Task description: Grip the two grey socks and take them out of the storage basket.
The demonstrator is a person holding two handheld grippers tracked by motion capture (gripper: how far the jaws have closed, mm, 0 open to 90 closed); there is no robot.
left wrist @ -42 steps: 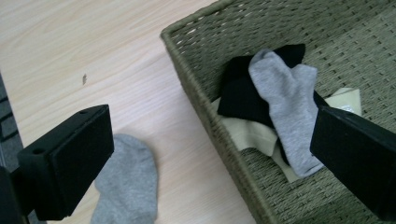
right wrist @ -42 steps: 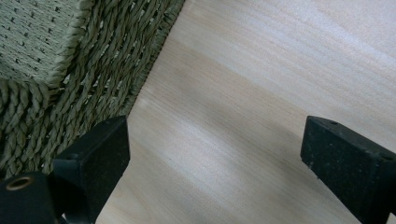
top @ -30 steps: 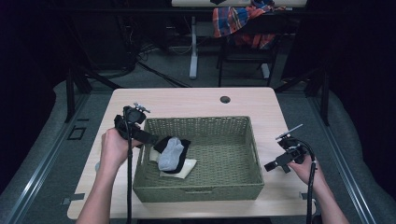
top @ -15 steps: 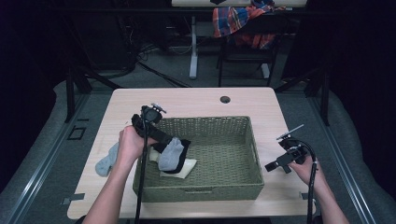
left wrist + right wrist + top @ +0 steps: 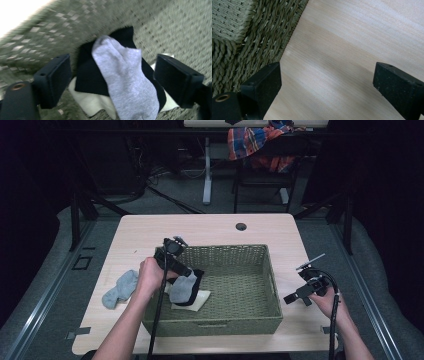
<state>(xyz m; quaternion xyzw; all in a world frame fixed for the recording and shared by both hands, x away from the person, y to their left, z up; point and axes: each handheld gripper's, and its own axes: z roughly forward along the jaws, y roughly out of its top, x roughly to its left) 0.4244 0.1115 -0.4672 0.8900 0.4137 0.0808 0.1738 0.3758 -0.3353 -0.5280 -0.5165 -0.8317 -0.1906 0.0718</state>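
Observation:
A green woven basket [image 5: 250,320] stands mid-table. At its left end lie a grey sock [image 5: 181,290] [image 5: 125,82], a black sock [image 5: 197,275] [image 5: 87,77] under it and a white sock [image 5: 200,301] [image 5: 87,103] at the bottom. My left gripper [image 5: 187,272] [image 5: 116,80] reaches down over the left rim. Its jaws have just been closing, with the grey sock between them, and the pads stand clear of it. Right of the basket, my right gripper [image 5: 291,298] [image 5: 327,85] hovers open over bare wood.
A second grey sock [image 5: 120,287] lies on the table [image 5: 210,227] left of the basket. A small black round piece [image 5: 241,226] sits near the far edge. The basket wall [image 5: 249,32] is close by the right gripper's left jaw.
My left hand has moved right, from the table beside the basket over its rim and down toward the socks, uncovering the grey sock on the table. The right gripper has stayed put.

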